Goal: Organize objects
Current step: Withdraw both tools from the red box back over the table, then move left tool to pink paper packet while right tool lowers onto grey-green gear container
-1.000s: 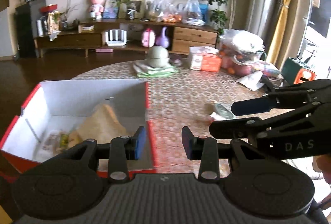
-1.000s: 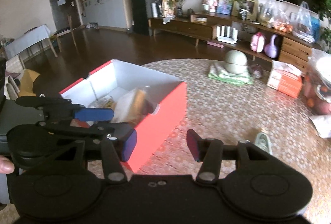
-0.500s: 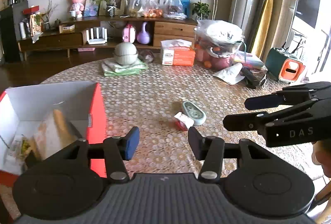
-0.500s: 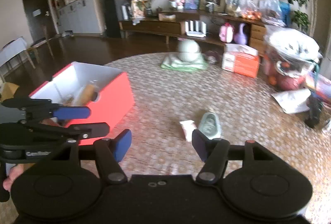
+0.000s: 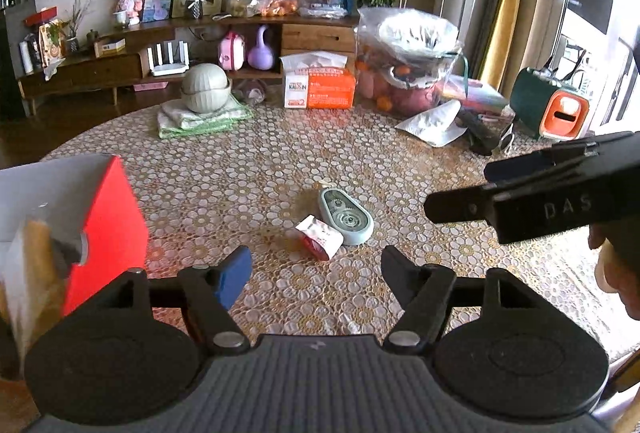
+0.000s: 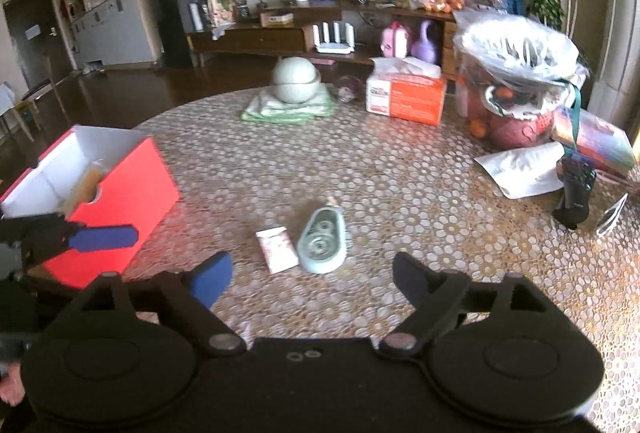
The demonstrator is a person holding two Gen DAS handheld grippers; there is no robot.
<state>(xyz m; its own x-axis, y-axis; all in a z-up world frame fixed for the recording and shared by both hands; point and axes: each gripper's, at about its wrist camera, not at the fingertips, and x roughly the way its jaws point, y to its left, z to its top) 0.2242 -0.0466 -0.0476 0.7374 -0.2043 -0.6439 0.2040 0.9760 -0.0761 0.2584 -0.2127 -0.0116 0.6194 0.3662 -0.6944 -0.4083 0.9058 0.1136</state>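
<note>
Box (image 6: 116,193) on the table's (image 5: 280,153) left already has some stuff in it, but the packet (image 5: 319,236) and tape (image 5: 346,215) lie mid-table, touching, with both grippers, left (image 5: 316,269) and right (image 6: 312,273), gaping empty.

Left hand-held gripper (image 5: 316,265) and right hand-held gripper (image 6: 312,273) both gape wide (nothing held).

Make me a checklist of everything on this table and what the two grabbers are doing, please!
Surface: round table with flowery lace cover.
Job's things: red box, open; green tape dispenser touching small packet, mid-table.
Clutter: tissue box, bagged fruit, bowl on folded cloth, white pouch.
Grippers: left gripper open, empty; right gripper open, empty.
Cables: nothing seen.
Surroundings: TV cabinet, plants, curtain.
</note>
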